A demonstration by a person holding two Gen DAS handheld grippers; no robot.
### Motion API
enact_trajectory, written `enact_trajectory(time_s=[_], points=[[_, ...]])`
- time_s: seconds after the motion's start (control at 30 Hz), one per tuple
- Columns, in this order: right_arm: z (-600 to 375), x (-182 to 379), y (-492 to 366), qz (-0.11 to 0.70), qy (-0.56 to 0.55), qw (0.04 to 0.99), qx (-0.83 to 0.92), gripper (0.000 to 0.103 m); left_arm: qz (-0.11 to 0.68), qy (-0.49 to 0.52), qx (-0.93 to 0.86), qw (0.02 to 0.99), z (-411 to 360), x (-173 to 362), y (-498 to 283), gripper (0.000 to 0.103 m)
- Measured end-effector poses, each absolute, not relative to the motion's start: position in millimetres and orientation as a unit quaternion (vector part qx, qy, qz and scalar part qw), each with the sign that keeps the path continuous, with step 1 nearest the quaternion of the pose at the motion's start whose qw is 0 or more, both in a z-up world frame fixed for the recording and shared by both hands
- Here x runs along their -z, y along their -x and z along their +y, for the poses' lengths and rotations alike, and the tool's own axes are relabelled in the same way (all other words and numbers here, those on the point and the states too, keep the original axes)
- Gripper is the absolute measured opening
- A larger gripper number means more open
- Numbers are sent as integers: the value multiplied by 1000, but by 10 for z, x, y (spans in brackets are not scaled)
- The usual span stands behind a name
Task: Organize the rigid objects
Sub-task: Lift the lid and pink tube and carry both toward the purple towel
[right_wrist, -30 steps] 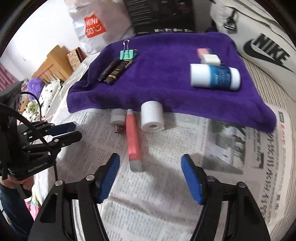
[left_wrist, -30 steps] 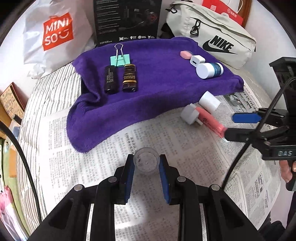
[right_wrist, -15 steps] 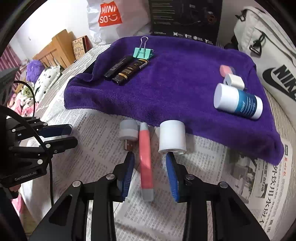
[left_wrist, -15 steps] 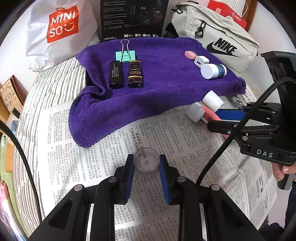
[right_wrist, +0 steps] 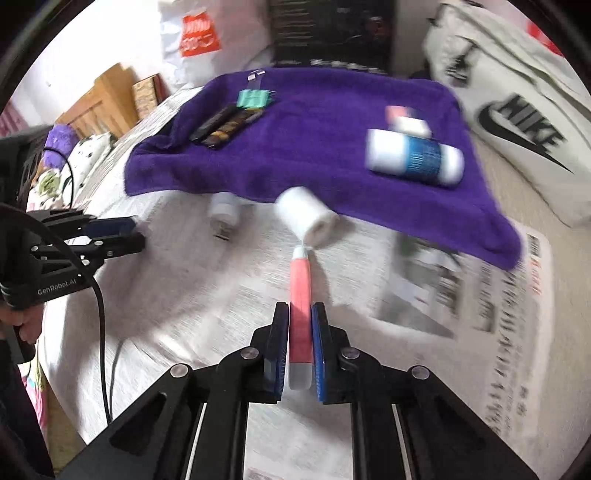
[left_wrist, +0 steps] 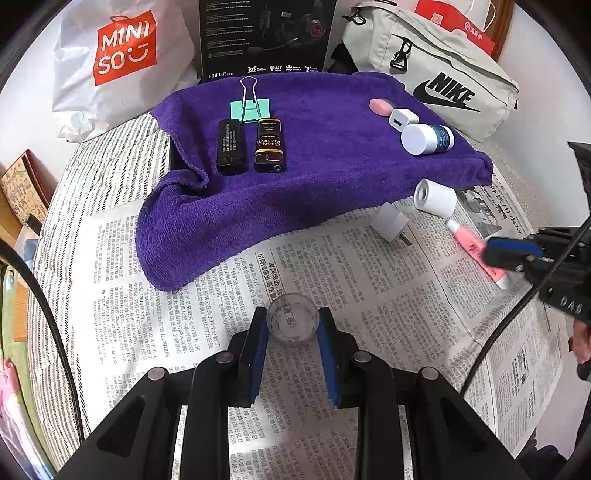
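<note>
1. The newspaper [left_wrist: 369, 295] covered the striped surface, and a purple towel [left_wrist: 325, 177] lay over its far part, toward 12 o'clock.
2. Behind the towel stood a Miniso bag [left_wrist: 122, 62], a black box [left_wrist: 266, 33] and a Nike bag [left_wrist: 443, 77].
3. The right gripper [right_wrist: 300, 339] was clamped on the pink tube [right_wrist: 300, 295]; the tube's long axis ran along the fingers, its white tip pointing to 12 o'clock, just short of a white roll [right_wrist: 308, 216].
4. The left gripper [left_wrist: 293, 332] gripped a small clear cup [left_wrist: 293, 323] between its blue pads, the cup upright above the newspaper, at 6 o'clock from the towel.
</note>
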State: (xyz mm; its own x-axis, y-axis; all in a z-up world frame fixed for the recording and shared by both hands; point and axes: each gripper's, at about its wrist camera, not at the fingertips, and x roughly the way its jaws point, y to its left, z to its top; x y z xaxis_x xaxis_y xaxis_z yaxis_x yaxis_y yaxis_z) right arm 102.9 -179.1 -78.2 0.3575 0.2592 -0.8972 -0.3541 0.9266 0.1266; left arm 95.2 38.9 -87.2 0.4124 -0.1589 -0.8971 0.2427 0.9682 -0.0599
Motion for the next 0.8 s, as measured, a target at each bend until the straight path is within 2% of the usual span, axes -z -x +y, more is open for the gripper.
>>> enact_trajectory(time_s=[0.2,0.3,0.6,0.8], points=[[-1910,808,-1073,541,31,819,-187,13,531,-41,121,838,385,879,-968,26],[-1832,836,-1111,546,35,814,-197,17,533,-40,123,836,389,879,-974,26],[-1635,937,-1080,531,104,818,-195,17,534,-48,124,835,373,891,-961,26],[-1634,951,-1058,521,111,822,-200,18,532,-48,125,836,368,894,-966,26]])
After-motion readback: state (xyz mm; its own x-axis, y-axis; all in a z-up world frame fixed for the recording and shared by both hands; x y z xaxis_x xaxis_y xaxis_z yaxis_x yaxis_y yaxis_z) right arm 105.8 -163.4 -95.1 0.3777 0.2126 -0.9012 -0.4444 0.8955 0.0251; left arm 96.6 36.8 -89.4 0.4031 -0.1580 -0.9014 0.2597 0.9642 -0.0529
